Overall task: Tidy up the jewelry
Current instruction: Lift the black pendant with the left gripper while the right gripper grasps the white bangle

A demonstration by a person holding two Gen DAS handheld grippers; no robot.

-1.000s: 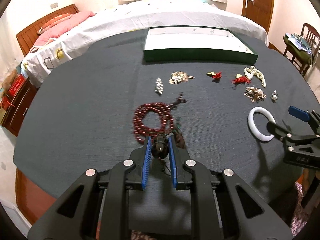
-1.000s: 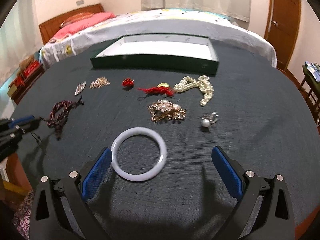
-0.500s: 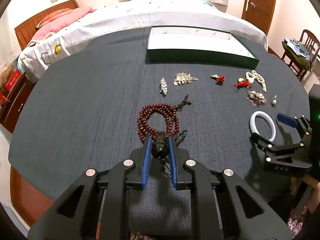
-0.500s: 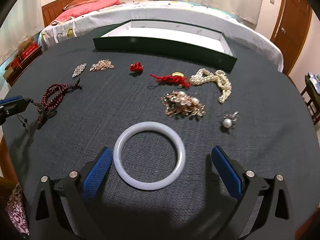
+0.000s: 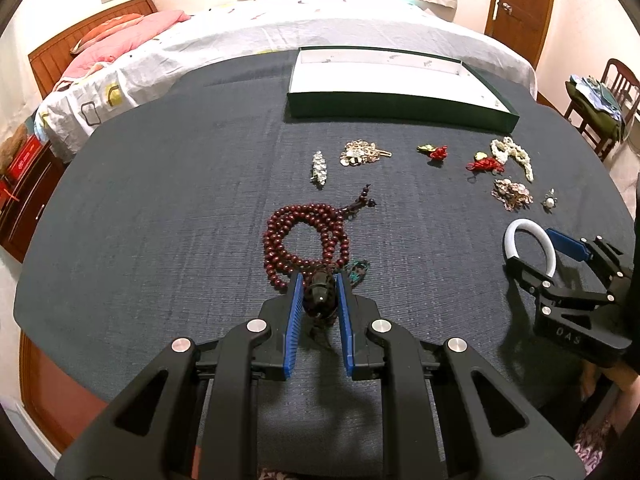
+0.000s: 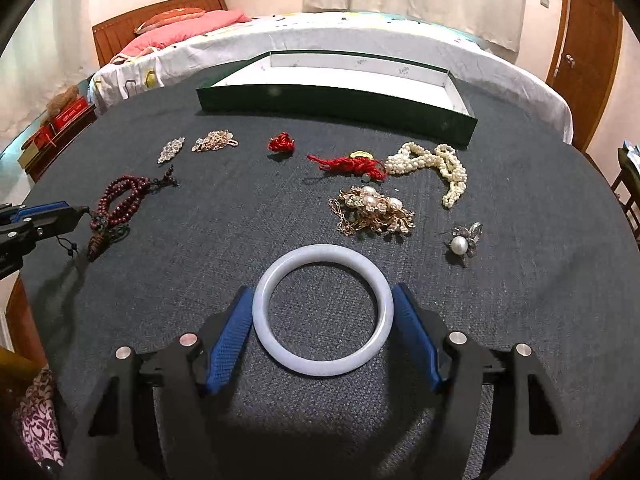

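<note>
The left gripper (image 5: 319, 294) is closed on the large dark bead (image 5: 319, 290) at the near end of the dark red bead necklace (image 5: 306, 240), its blue pads pressed against either side of it. The rest of the strand lies coiled on the dark table covering (image 5: 160, 200), just ahead of the fingertips, with a small tassel trailing toward the far side. The right gripper (image 6: 323, 320) is part-way open, its blue pads (image 6: 228, 336) set on either side of the white bangle (image 6: 323, 310), which lies flat on the covering; the pads sit at or just beside the outer rim, and contact cannot be confirmed. Beyond the bangle lie a gold-and-pearl cluster (image 6: 372, 210), a pearl brooch (image 6: 464, 240), a pearl strand (image 6: 436, 166), a red cord piece with a gold charm (image 6: 352, 164), a small red knot (image 6: 281, 143), and two crystal clips (image 6: 200, 145), all separate from one another except the red cord piece, which touches the pearl strand. The green tray (image 6: 336, 98) with a white lining stands at the far side of the table, well apart from both grippers. A bed (image 5: 240, 36) is beyond the table.
</note>
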